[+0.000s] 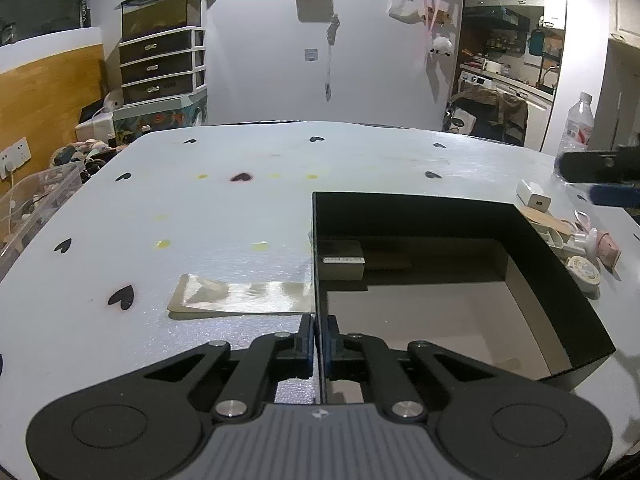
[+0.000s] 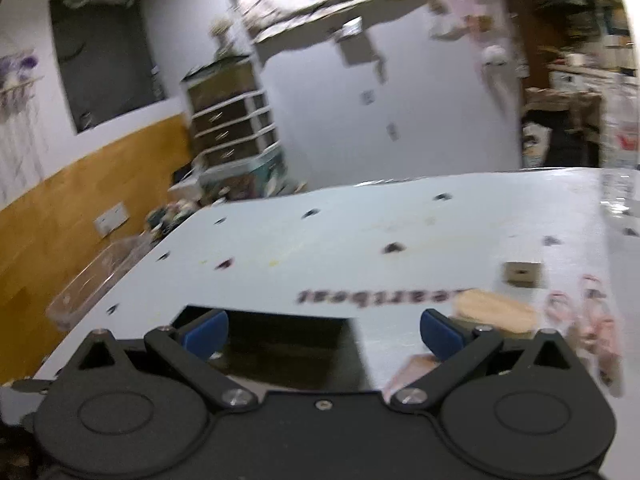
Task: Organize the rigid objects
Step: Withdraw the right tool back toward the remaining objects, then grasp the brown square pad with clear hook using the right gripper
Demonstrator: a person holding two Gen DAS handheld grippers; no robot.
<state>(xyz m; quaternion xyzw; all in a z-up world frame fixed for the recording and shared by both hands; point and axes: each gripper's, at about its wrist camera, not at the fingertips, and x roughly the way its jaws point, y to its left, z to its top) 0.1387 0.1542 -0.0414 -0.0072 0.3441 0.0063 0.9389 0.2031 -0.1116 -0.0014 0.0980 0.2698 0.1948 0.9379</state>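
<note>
My left gripper [image 1: 319,354] is shut on the near left wall of a black open box [image 1: 560,276], one finger inside and one outside. A small dark box with a white label [image 1: 340,262] sits in the box's far left corner. Right of the box lie a white charger [image 1: 533,195], a wooden piece [image 1: 546,220], a tape roll [image 1: 585,272] and pink items [image 1: 606,246]. My right gripper [image 2: 323,330] is open and empty, hovering over the box's edge [image 2: 280,340]; its fingers [image 1: 612,195] show at the left wrist view's right edge. The right wrist view is blurred.
A white table cover with black hearts [image 1: 240,208] carries a flat clear packet [image 1: 240,294] left of the box. A water bottle [image 1: 578,122] stands at the far right. A clear bin [image 1: 36,196] sits off the table's left. A small brown block [image 2: 522,273] lies on the table.
</note>
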